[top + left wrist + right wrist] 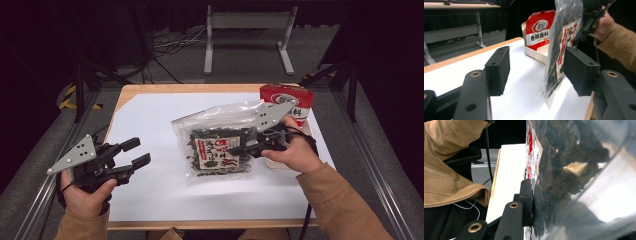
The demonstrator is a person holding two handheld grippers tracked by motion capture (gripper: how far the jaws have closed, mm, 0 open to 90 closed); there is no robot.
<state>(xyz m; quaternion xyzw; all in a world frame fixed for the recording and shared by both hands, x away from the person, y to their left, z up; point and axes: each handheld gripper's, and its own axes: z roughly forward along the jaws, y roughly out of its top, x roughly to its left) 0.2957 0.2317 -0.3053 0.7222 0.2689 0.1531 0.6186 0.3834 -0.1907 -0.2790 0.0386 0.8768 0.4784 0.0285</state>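
Observation:
A clear bag of dark dried leaves with a red-and-white label (219, 146) hangs lifted over the middle of the white sheet. My right gripper (241, 149) is shut on the bag's right edge. In the right gripper view one black pad (526, 197) presses flat on the bag (574, 170), and the plastic hides the other jaw. My left gripper (136, 152) rests at the table's left, open, with nothing between its pads. From the left gripper view the bag (564, 37) hangs beyond the spread jaws, apart from them, with the right hand (605, 25) behind it.
A red packet (287, 100) stands at the back right of the table, in a shallow pale box (536, 53). A white sheet (150, 120) covers the wooden tabletop. Metal rails run along both table sides. A white frame stand (247, 30) and cables lie on the floor beyond.

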